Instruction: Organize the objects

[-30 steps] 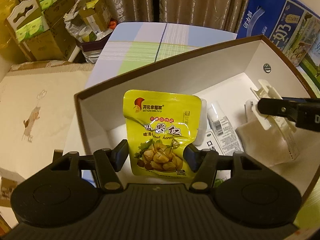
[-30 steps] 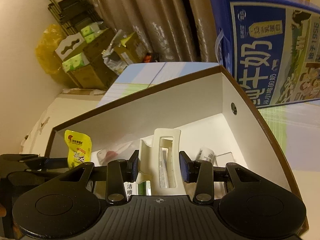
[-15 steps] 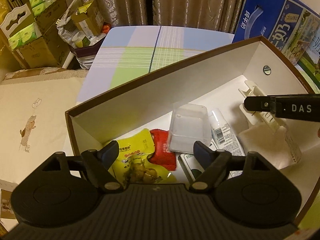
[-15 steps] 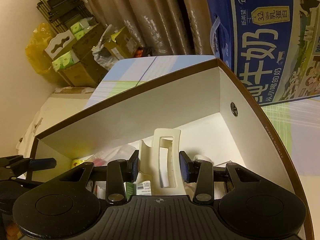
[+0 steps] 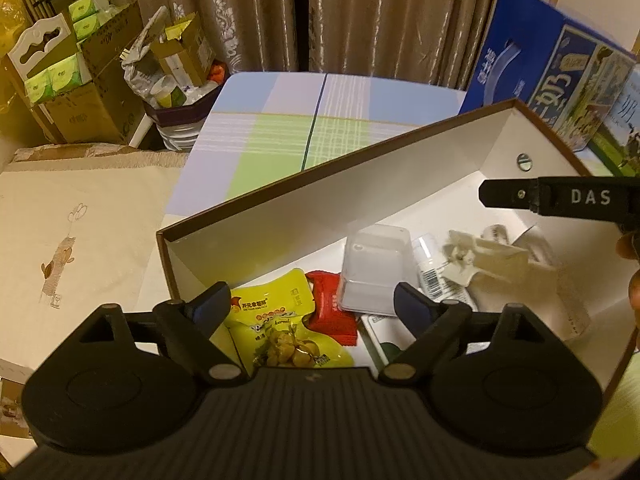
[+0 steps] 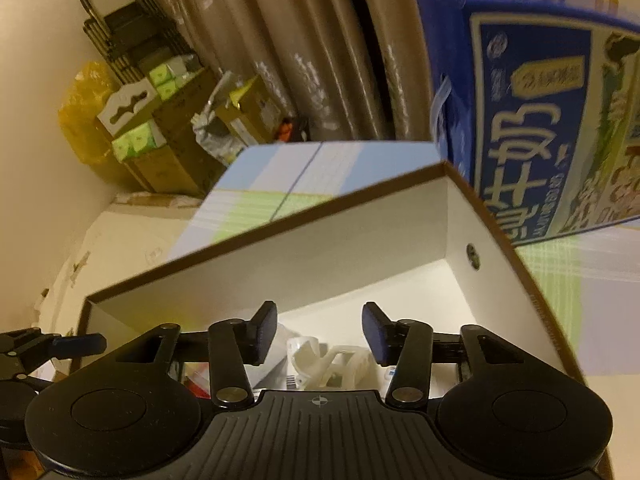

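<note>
Both grippers have let go since a second ago. Left wrist: left gripper (image 5: 312, 300) spread wide, empty; yellow snack pouch (image 5: 286, 330) lies flat in the box (image 5: 360, 184), beside a red packet (image 5: 334, 314). Right wrist: right gripper (image 6: 319, 330) wide apart, empty; white hair clip (image 6: 340, 364) lies below on the box floor.

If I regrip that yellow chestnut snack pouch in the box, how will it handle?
The yellow chestnut snack pouch is thin film lying flat, so it will probably flop and sag. Its glossy surface may slip. It looks light, so a nudge would likely slide it toward the red packet.
</note>
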A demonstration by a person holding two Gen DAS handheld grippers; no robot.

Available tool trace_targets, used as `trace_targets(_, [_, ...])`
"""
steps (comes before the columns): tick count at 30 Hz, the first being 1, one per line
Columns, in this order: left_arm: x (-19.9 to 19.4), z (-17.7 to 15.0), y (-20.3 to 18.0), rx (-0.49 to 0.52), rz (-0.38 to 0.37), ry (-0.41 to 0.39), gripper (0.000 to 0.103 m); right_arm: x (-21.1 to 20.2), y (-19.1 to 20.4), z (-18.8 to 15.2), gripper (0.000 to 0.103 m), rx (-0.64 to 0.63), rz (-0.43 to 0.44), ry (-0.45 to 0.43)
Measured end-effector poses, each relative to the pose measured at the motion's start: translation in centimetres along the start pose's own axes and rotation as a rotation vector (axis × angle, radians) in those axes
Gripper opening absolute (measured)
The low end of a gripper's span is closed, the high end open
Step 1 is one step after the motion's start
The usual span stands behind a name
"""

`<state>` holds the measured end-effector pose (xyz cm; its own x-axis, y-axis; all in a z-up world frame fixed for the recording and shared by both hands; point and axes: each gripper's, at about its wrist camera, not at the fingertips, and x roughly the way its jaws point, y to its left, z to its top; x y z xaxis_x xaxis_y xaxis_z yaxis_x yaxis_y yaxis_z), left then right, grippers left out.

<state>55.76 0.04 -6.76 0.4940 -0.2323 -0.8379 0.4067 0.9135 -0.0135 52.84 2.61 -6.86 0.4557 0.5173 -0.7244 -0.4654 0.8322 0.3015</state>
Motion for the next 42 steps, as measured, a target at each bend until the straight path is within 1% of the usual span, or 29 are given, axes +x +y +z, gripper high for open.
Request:
trace_targets(2, [-0.9, -0.2, 0.0, -0.002, -0.008, -0.021, 0.092, -1.4, -0.1, -0.3, 0.05, 0.008, 0.01, -0.024])
trace_targets(3, [-1.4, -0.4, 0.0, -0.005, -0.009, -0.03, 0.093, -2.0, 0.0, -0.3, 0.055, 0.013, 0.011, -0.033])
trace_targets(6, [-3.0, -1.0, -0.1, -0.017, -0.025, -0.057, 0.095, -4.4, -0.1, -1.1, 0.066, 0.017, 0.013, -0.066])
trace_targets(9, [-4.9, -2.1, -0.4, -0.027, -0.04, -0.087, 0.097, -7.0, -0.2, -2.1, 0.069, 0.026, 0.015, -0.1])
trace_targets(15, [-8.8, -4.8, -1.2, -0.061, -0.045, -0.131, 0.102, -11.8, -0.2, -4.9, 0.07, 0.043, 0.028, -0.15])
trace_targets(19, [-11.4, -6.6, -2.0, -0.081, -0.057, -0.158, 0.102, -14.3, 0.3, -6.8, 0.07, 0.019, 0.009, -0.162])
trace_targets(25, [-15.0, -9.5, -3.6, -0.105, -0.058, -0.19, 0.102, -17.8, 0.4, -9.9, 0.07, -0.003, 0.006, -0.171])
trace_targets(31, [-18.1, -12.4, -5.4, -0.117, -0.054, -0.217, 0.102, -21.5, 0.2, -12.4, 0.07, -0.024, 0.041, -0.188])
trace_targets(33, [-19.1, -13.4, -6.1, -0.123, -0.053, -0.221, 0.102, -22.8, 0.0, -13.3, 0.07, -0.028, 0.065, -0.19])
trace_targets(37, [-20.8, -15.3, -7.9, -0.114, -0.021, -0.227, 0.102, -25.3, -0.9, -14.7, 0.07, -0.001, 0.115, -0.195])
trace_targets(39, [-21.7, -16.3, -8.7, -0.11, -0.023, -0.232, 0.102, -26.4, -1.2, -15.5, 0.07, -0.002, 0.115, -0.193])
trace_targets(42, [-23.0, -17.6, -10.1, -0.101, -0.026, -0.237, 0.102, -27.9, -1.3, -16.7, 0.07, -0.016, 0.093, -0.184])
